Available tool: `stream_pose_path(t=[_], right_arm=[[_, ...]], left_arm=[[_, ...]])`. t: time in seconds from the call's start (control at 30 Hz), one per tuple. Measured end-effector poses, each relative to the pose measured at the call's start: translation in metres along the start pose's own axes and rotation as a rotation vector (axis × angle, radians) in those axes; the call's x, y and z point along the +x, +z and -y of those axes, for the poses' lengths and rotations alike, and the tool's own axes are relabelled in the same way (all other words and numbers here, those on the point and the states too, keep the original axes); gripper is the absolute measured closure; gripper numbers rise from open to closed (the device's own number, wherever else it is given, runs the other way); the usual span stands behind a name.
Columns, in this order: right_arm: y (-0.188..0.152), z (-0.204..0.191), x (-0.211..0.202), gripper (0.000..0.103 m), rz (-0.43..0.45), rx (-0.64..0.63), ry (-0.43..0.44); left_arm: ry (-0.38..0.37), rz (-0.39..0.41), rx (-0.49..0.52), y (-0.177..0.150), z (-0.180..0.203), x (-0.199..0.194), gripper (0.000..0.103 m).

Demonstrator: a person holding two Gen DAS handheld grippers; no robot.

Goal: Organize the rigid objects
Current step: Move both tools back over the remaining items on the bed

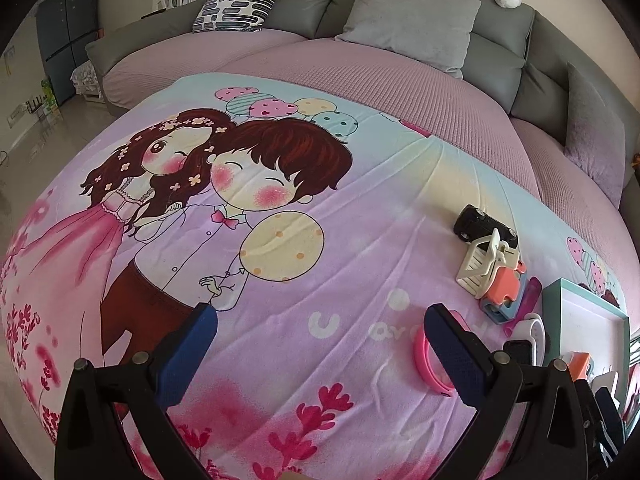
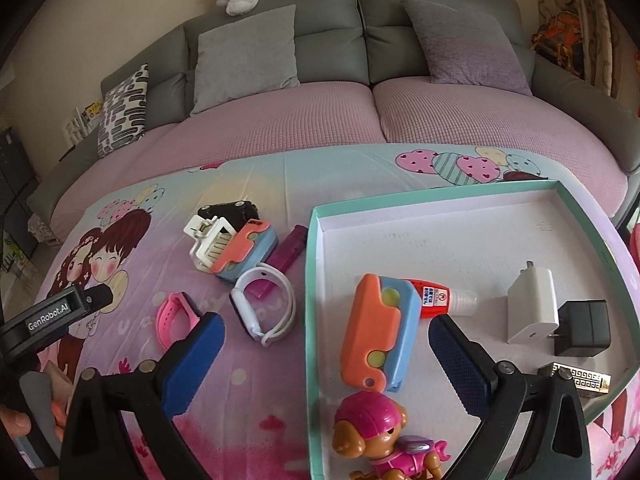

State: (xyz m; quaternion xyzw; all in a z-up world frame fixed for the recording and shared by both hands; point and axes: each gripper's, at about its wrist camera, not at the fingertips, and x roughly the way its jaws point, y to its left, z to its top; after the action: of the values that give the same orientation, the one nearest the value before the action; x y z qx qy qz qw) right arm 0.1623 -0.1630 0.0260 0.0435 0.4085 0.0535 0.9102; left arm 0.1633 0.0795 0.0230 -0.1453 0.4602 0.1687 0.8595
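Hovering over the cartoon-printed bedsheet (image 1: 320, 240), the left gripper (image 1: 320, 348) has its jaws spread as wide as they go, with nothing between them but bare cloth. A pink wristband (image 1: 426, 364) lies just outside its right jaw, partly hidden behind the pad. Farther ahead and to the right of those jaws sits a small cluster: a black toy car (image 1: 482, 222), a cream hair clip (image 1: 486, 264) leaning against it, and an orange-and-blue toy (image 1: 504, 292) touching the clip.

The right gripper (image 2: 326, 356) is also wide open and holds nothing. Its jaws straddle the near-left wall of the teal-rimmed tray (image 2: 312, 280) — the left jaw over the sheet, the right jaw over the tray's white floor. Between the jaws, inside the tray, lies a second orange-and-blue toy (image 2: 378, 332), touching neither pad. A red glue bottle (image 2: 440, 298) rests just ahead of the right jaw's tip, and a pink-helmeted pup figure (image 2: 380, 436) sits below the toy, nearer the camera. To the right of the right jaw are a white charger (image 2: 532, 304), a black adapter (image 2: 584, 326) beside it, and a gold patterned block (image 2: 580, 380).

Ahead of the left jaw, on the sheet, lies a white smartwatch (image 2: 264, 304), with a purple bar (image 2: 284, 260) beyond it.
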Motion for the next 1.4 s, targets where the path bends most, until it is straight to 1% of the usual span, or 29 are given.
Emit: stream_pose_path(t=[0.1,0.27,0.33,0.5,0.57,0.73,0.8,0.9,1.0,1.1,1.23,1.4], right_arm=[[0.0,-0.011,0.005,0.0,0.009,-0.021,-0.005],[0.006,-0.015,0.007,0.0,0.046,-0.014,0.004],[0.008,-0.014,0.008,0.0,0.059,-0.008,-0.001],[0.009,-0.006,0.011,0.0,0.05,0.02,-0.012],[0.009,-0.001,0.011,0.0,0.047,0.034,-0.014],[0.009,0.002,0.008,0.0,0.057,0.038,-0.018],[0.009,0.004,0.008,0.0,0.058,0.041,-0.018],[0.008,0.005,0.009,0.0,0.052,0.042,-0.019],[0.007,0.006,0.011,0.0,0.048,0.044,-0.016],[0.007,0.006,0.011,0.0,0.048,0.043,-0.015],[0.006,0.004,0.013,0.0,0.043,0.038,-0.014],[0.006,0.002,0.013,0.0,0.043,0.032,-0.012]], left_arm=[[0.001,-0.017,0.016,-0.001,0.0,0.005,0.0],[-0.048,-0.058,0.021,-0.005,0.005,0.016,0.0],[-0.05,-0.072,0.04,-0.007,0.009,0.02,0.0],[-0.065,-0.108,0.104,-0.013,0.023,0.029,0.0],[-0.079,-0.11,0.123,-0.014,0.028,0.03,0.0],[-0.144,-0.105,0.196,-0.019,0.048,0.025,0.0],[-0.155,-0.11,0.225,-0.022,0.056,0.027,0.0],[-0.149,-0.128,0.258,-0.027,0.065,0.034,0.0],[-0.165,-0.13,0.261,-0.028,0.07,0.039,0.0],[-0.158,-0.122,0.273,-0.028,0.074,0.04,0.0],[-0.112,-0.088,0.346,-0.031,0.085,0.036,0.0],[-0.061,-0.107,0.344,-0.032,0.082,0.047,0.0]])
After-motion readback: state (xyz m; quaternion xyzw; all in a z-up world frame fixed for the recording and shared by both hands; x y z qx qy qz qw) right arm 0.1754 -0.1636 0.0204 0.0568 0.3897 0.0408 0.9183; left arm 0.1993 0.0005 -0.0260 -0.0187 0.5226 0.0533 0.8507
